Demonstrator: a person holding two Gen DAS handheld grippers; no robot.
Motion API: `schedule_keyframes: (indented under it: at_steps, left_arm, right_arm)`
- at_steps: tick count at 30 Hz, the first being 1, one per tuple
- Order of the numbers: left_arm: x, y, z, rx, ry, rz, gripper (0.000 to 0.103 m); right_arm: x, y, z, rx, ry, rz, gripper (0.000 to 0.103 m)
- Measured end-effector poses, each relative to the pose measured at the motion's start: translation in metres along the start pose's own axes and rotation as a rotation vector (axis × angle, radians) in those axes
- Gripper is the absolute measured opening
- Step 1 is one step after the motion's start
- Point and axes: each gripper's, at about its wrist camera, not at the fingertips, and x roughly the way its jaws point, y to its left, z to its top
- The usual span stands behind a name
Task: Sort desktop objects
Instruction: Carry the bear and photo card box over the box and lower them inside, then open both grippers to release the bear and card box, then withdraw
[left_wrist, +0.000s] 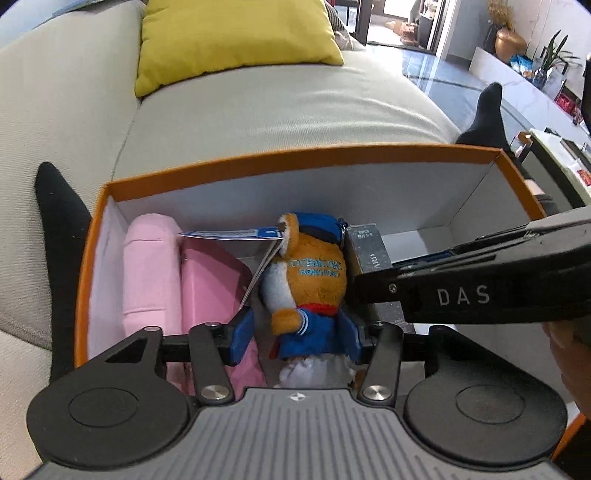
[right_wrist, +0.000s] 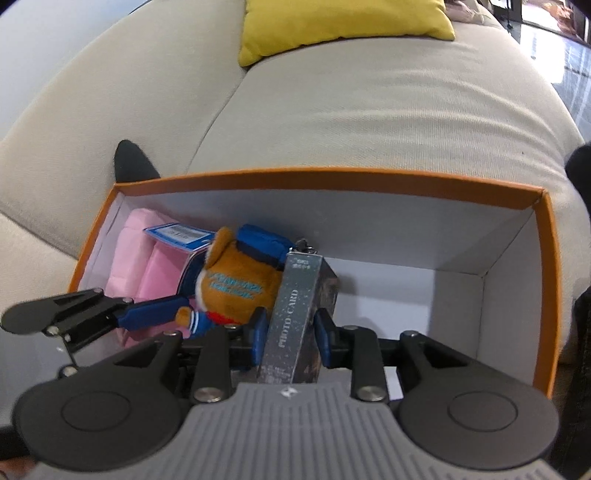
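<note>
An orange-rimmed cardboard box sits on a grey sofa. Inside it stands a brown plush toy in a blue suit with a blue paper tag. My left gripper is open around the toy, with a gap at its left pad. A silver photo card box leans upright against the toy. My right gripper straddles it, open, with its blue pads close by both sides. A pink pouch and a pink case fill the box's left end.
A yellow cushion lies on the sofa behind the box. A person's feet in black socks rest on either side of it. A low table with small items stands at the far right.
</note>
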Motion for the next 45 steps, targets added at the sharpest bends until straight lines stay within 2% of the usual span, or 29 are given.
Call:
schedule_keyframes:
  at_steps: [3,7,13,17,20,26,32,36,45]
  left_arm:
    - [-0.004,0.000,-0.003,0.001,-0.014,-0.002,0.042]
    - [0.006,0.007,0.000,-0.019,-0.017,-0.033,0.039]
    - [0.008,0.011,0.005,-0.048,-0.043,-0.057,0.032]
    - [0.008,0.018,0.004,-0.079,-0.054,-0.063,0.032]
    - [0.011,0.018,0.005,-0.065,-0.051,-0.032,0.032]
    - [0.011,0.015,0.004,-0.055,-0.052,-0.025,0.032]
    - [0.010,0.011,0.002,-0.037,-0.058,-0.023,0.033]
    - [0.012,0.015,0.002,-0.056,-0.058,-0.028,0.032]
    - [0.005,0.015,0.002,-0.050,-0.079,-0.022,0.034]
  right_arm:
    - [0.000,-0.002,-0.003,-0.005,0.014,-0.003,0.033]
    - [0.006,-0.007,-0.003,0.020,0.032,-0.001,0.036]
    - [0.009,-0.009,0.003,0.061,0.036,0.039,0.031]
    - [0.012,-0.005,0.008,0.074,0.030,0.049,0.031]
    - [0.014,-0.001,0.008,0.049,0.016,0.053,0.031]
    - [0.011,0.001,0.009,0.020,0.021,0.038,0.032]
    - [0.005,0.013,0.012,-0.128,0.017,-0.058,0.028]
    - [0.012,0.000,0.016,-0.055,0.050,0.002,0.030]
    - [0.006,0.001,0.013,-0.060,0.022,0.008,0.034]
